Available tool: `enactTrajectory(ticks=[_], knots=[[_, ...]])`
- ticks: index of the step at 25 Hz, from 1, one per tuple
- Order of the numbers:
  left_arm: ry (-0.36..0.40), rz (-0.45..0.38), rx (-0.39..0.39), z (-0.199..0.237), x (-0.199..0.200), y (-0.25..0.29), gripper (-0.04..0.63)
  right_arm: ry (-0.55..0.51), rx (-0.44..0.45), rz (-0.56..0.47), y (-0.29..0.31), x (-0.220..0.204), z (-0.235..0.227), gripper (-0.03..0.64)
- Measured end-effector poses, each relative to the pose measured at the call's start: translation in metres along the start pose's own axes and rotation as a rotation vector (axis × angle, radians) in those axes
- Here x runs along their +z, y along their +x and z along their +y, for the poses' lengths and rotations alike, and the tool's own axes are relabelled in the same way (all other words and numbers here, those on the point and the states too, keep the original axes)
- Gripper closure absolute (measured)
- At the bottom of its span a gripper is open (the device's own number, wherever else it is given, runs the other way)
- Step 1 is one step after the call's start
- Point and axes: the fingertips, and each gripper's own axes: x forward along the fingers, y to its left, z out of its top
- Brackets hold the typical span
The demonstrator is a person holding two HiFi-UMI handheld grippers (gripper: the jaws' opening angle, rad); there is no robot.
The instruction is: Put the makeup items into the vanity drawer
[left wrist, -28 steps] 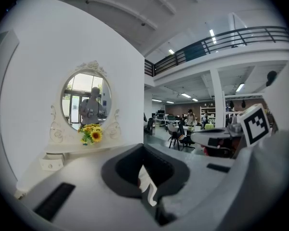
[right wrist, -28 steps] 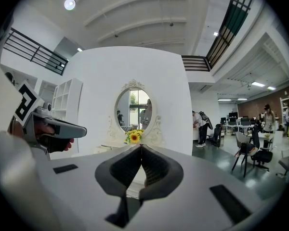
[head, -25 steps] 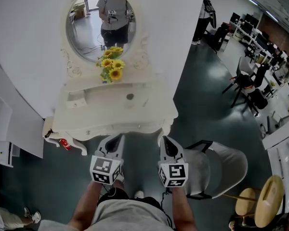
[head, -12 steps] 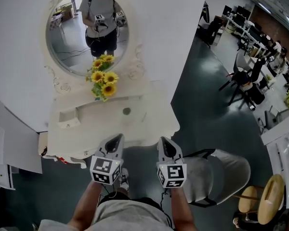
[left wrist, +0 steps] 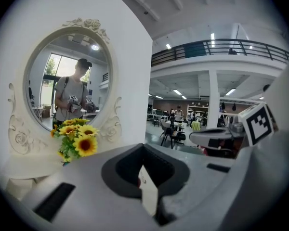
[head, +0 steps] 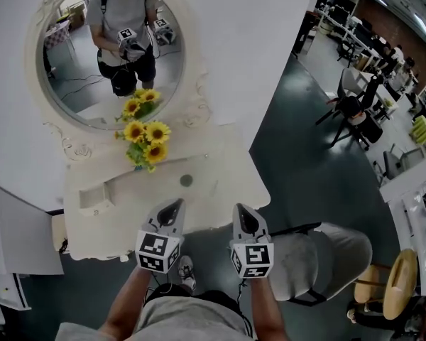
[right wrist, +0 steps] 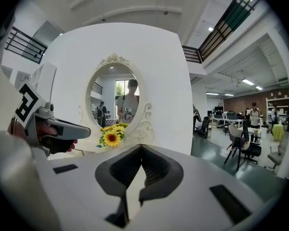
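Ahead, vanity (head: 121, 219) long side left-right.

The cream vanity table (head: 224, 183) carries a bunch of sunflowers (head: 146, 135) at the foot of its oval mirror (head: 71, 69), a small dark round thing (head: 187, 180) near the middle, and a shallow rectangular tray (head: 92, 198) at the left.

Small dark disc (head: 187, 180) on white vanity (head: 128, 215)

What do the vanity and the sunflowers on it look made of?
Vanity: probably painted wood, cream, matte; carved scrolls round its mirror. Sunflowers: likely artificial, fabric or plastic; evenly bright petals, but too small to be sure.
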Motion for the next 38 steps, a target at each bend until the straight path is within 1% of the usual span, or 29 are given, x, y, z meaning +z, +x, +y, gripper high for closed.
enactTrajectory(ticks=[8,18,26,33,34,35,36,37,38], knots=[[-0.010,0.065,-0.078,0.033,-0.024,0.046,0.595,0.019,-0.056,0.075,0.054,-0.031,-0.001,0.603],[-0.038,0.180,-0.134,0.057,-0.086,0.103,0.595,0.082,-0.083,0.212,0.113,-0.109,-0.006,0.603],[-0.085,0.272,-0.132,0.074,-0.134,0.126,0.595,0.128,-0.079,0.320,0.143,-0.165,-0.006,0.603],[-0.109,0.310,-0.121,0.083,-0.149,0.132,0.595,0.145,-0.066,0.436,0.160,-0.199,-0.008,0.602],[-0.111,0.314,-0.121,0.083,-0.151,0.133,0.595,0.150,-0.059,0.451,0.163,-0.203,-0.007,0.597],[-0.114,0.317,-0.120,0.084,-0.152,0.133,0.595,0.153,-0.049,0.463,0.166,-0.206,-0.005,0.563],[-0.117,0.319,-0.119,0.085,-0.153,0.133,0.595,0.153,-0.037,0.477,0.170,-0.210,-0.003,0.490],[-0.121,0.322,-0.116,0.085,-0.155,0.132,0.595,0.150,-0.027,0.493,0.173,-0.214,-0.001,0.456],[-0.124,0.325,-0.114,0.086,-0.156,0.132,0.595,0.146,-0.023,0.509,0.176,-0.217,0.000,0.456]])
